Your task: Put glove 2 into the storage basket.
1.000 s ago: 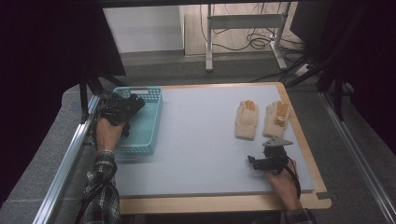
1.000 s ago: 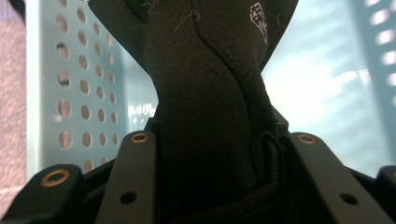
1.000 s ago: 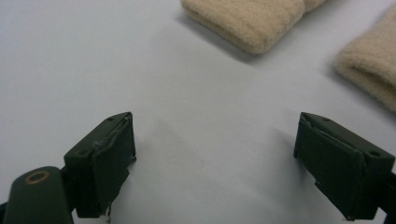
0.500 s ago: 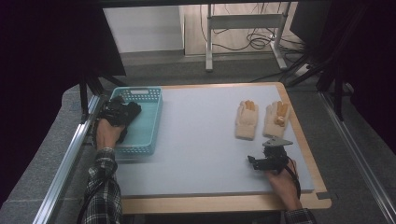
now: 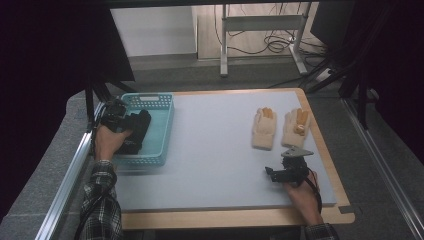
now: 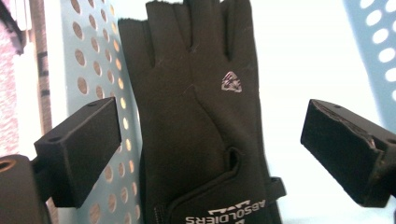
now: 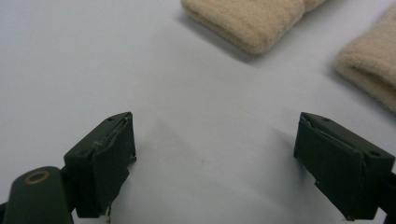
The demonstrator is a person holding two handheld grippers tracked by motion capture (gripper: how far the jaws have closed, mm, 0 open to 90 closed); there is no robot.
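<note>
2 tongs gape empty; left tongs (image 6: 210, 154) and basket (image 5: 162, 125) have shifted toward the table's edge.

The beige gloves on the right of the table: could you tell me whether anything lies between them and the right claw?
Nothing visible does. The right claw is open over bare table, with the two beige gloves just beyond it.

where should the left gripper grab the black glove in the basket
Probably at the cuff end of the black glove, nearest the left gripper, whose open jaws already straddle it. It lies flat in the teal basket, fingers pointing away, so come from above and pinch across the cuff's width.
</note>
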